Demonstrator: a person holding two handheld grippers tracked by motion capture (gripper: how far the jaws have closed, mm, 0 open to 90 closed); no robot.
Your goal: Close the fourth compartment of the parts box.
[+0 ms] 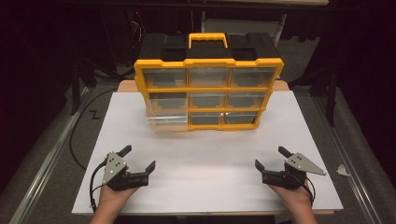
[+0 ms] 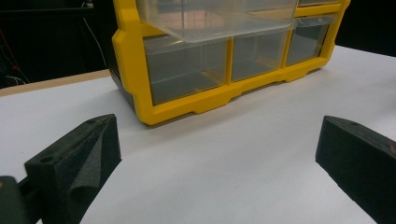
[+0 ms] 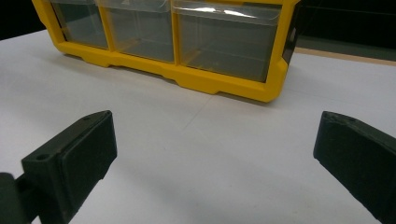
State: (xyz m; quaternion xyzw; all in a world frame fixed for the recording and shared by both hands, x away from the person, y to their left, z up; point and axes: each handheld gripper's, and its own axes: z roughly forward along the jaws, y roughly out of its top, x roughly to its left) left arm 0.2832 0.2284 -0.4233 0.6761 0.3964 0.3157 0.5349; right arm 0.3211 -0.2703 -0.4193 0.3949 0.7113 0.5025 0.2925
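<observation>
Both jaws spread wide and empty, left gripper (image 1: 138, 158) and right gripper (image 1: 270, 157); organizer (image 1: 208, 88) well ahead of both, one clear drawer (image 1: 166, 122) already protruding, so a careless reach could likely snag it.

No text, label, brand, number or sign can be read in any of the views. The yellow organizer (image 1: 208, 88) ahead of both grippers carries no legible marking on its frame, its handle or its clear drawers, and the white tabletop (image 1: 205, 158) beneath the jaws is plain and unprinted.
</observation>
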